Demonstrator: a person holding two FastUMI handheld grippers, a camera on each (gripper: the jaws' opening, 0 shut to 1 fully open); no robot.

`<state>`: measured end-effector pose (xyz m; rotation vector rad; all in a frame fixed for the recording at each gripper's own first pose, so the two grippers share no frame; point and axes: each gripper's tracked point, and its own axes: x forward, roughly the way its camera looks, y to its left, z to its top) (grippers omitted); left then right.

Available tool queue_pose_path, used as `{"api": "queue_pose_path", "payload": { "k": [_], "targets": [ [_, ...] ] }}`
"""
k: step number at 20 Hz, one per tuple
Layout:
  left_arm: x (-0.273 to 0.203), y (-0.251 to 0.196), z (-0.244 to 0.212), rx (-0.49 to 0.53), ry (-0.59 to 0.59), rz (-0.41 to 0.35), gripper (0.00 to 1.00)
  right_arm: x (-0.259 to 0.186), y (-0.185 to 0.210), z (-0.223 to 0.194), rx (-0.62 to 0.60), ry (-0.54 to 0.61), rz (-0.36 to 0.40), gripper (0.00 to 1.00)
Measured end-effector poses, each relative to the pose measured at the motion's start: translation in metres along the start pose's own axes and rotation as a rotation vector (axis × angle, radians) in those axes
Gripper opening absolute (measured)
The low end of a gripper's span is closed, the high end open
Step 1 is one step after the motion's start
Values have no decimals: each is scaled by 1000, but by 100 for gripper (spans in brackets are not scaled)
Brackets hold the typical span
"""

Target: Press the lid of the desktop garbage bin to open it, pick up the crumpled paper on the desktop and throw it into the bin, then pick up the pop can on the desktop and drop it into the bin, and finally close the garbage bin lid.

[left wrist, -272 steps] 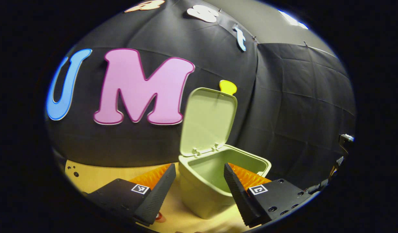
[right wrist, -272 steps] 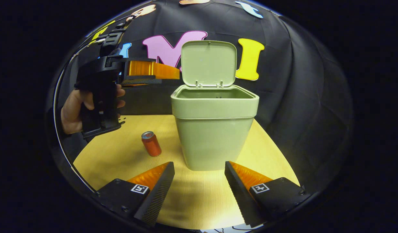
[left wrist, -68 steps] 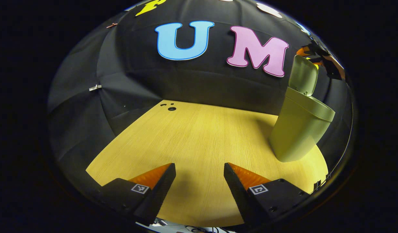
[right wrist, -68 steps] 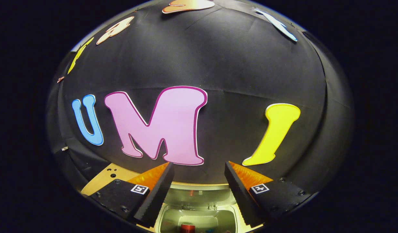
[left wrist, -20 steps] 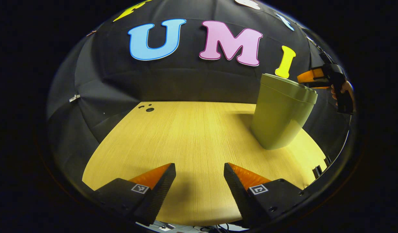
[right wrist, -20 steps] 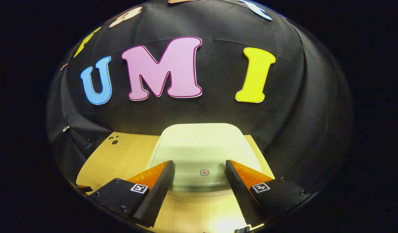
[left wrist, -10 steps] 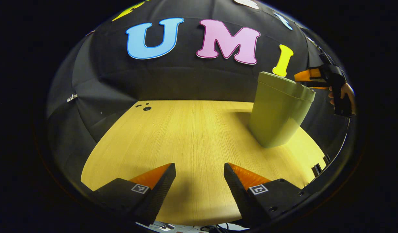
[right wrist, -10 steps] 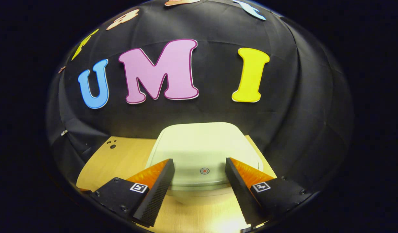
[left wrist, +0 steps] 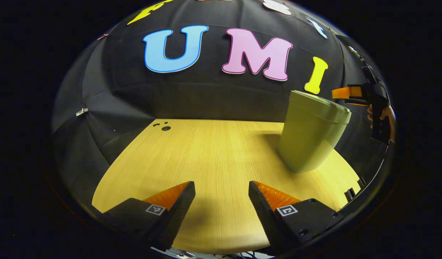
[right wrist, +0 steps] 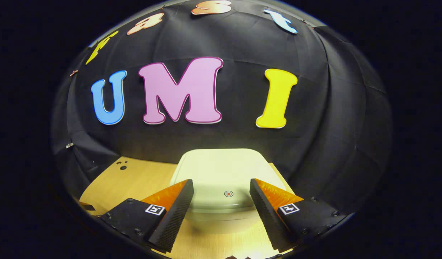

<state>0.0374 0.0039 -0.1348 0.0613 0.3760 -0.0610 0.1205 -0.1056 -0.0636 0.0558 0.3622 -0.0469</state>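
The pale green garbage bin [left wrist: 310, 135] stands on the wooden desktop [left wrist: 213, 154] with its lid [right wrist: 222, 176] down; a small round mark sits near the lid's front edge. In the left gripper view my left gripper [left wrist: 221, 205] is open, low over the desk, with the bin to its right. In the right gripper view my right gripper [right wrist: 221, 207] is open just above and in front of the lid. That same right gripper [left wrist: 364, 97] appears in the left gripper view at the far right, held by a hand [left wrist: 384, 115] beside the bin's top.
Black cloth walls close the booth behind and on both sides. A few small holes [left wrist: 163, 126] mark the desk's far left corner. The desk's near edge runs right below both grippers.
The right gripper has lifted slightly and drawn back from the closed lid. The left gripper has shifted only a little; the bin stays put.
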Motion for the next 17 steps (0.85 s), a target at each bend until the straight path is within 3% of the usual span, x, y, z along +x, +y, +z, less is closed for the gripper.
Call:
{"api": "queue_pose_path", "payload": {
  "k": [8,17],
  "targets": [
    [-26,12,52,-13,-117,16,96,-51,34,12,-39,-109,33,98],
    [-68,19,99,-28,-296,18,96,-101,108,-9,-51,-126,163,98]
  ]
}}
